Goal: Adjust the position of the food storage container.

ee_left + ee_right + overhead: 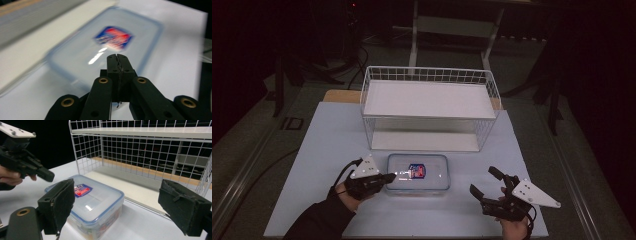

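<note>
At the lower left of the high view, the left gripper (388, 178) is sitting with its jaws pressed tight together, holding nothing. Its tip is hanging at the left edge of the clear plastic box with a blue-rimmed lid and a red and blue sticker (418, 172), which is lying in the middle of the white table (327, 145). Behind the box, a white wire shelf rack (429, 106) is standing. At the lower right, the right gripper (482, 182) is spreading its jaws wide, holding nothing.

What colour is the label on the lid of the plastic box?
The label is blue and red with some white, clearest in the left gripper view.
</note>
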Demonstrator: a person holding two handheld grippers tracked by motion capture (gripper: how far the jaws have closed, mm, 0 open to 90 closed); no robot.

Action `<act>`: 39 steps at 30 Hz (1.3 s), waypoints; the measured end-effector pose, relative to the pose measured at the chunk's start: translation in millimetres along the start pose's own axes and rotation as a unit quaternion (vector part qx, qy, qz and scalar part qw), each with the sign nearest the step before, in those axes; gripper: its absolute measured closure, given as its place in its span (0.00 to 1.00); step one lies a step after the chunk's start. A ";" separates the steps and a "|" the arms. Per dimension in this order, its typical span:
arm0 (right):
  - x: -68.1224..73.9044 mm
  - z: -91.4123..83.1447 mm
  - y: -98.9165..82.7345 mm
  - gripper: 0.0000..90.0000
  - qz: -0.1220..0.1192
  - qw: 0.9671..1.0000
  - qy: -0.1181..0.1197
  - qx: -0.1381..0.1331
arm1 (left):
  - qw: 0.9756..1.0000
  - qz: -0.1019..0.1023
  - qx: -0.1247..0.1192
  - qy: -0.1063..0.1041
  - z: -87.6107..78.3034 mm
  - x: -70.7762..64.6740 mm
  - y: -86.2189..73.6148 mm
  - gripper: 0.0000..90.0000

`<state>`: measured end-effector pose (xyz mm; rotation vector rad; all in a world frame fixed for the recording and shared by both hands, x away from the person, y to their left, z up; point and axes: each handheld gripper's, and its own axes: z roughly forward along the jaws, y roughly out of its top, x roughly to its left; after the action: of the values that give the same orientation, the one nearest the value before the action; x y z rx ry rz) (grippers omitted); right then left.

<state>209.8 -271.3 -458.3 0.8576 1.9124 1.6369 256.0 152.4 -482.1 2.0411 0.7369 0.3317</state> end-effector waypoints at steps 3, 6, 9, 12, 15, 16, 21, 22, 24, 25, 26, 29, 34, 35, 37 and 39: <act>0.0 0.1 -0.1 0.15 0.000 1.000 0.000 0.000 | 0.999 -0.023 0.005 0.022 -0.9 15.2 -10.3 1.00; 0.3 0.6 -0.1 0.15 -0.001 1.000 0.000 0.001 | 0.999 -0.042 0.011 0.027 3.0 25.3 -19.5 1.00; 0.4 1.0 -0.4 0.15 -0.002 1.000 0.001 0.002 | 0.998 -0.048 0.020 0.027 10.0 29.3 -25.2 1.00; 0.3 1.5 -0.6 0.15 -0.001 1.000 0.001 0.002 | 0.998 -0.052 0.026 0.021 15.7 31.1 -26.6 1.00; 0.0 1.5 -0.8 0.15 0.000 1.000 0.001 0.002 | 0.998 -0.048 0.028 0.019 18.6 30.0 -25.2 1.00; -0.1 1.4 -0.9 0.15 0.000 1.000 0.001 0.002 | 0.998 -0.054 0.024 0.012 18.4 31.1 -25.0 1.00; 0.3 2.1 -1.1 0.15 0.003 1.000 0.003 0.004 | 0.998 -0.056 0.026 0.010 18.7 30.6 -24.9 1.00; 0.5 2.3 -1.1 0.15 0.003 1.000 0.004 0.004 | 0.998 -0.056 0.027 0.009 19.0 29.9 -24.6 1.00; 1.1 2.5 -1.1 0.15 0.001 1.000 0.003 0.004 | 0.998 -0.054 0.028 0.005 20.4 28.2 -23.9 1.00; 1.3 2.5 -1.1 0.15 0.002 1.000 0.004 0.005 | 0.998 -0.053 0.030 0.005 21.0 27.4 -23.1 1.00; 1.3 2.7 -1.1 0.15 0.002 1.000 0.003 0.005 | 0.998 -0.055 0.028 0.003 22.3 26.7 -22.6 1.00; 1.1 3.1 -1.3 0.15 0.001 1.000 0.004 0.005 | 0.998 -0.052 0.028 -0.003 26.0 23.8 -20.5 1.00; 1.0 3.6 -1.6 0.15 0.001 1.000 0.004 0.006 | 0.998 -0.044 0.030 -0.011 32.0 18.8 -15.6 1.00; 0.9 3.8 -1.7 0.15 0.001 1.000 0.004 0.006 | 0.998 -0.045 0.030 -0.013 33.2 18.4 -14.8 1.00; 0.9 3.9 -1.7 0.15 0.002 1.000 0.005 0.006 | 0.998 -0.045 0.030 -0.016 34.2 18.4 -14.2 1.00; 1.0 3.7 -1.7 0.15 0.001 1.000 0.005 0.006 | 0.999 -0.044 0.028 -0.016 36.2 18.3 -12.6 1.00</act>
<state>211.5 -268.2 -460.6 0.8580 1.9301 1.6357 283.6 144.5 -513.4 2.0553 0.8214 0.2302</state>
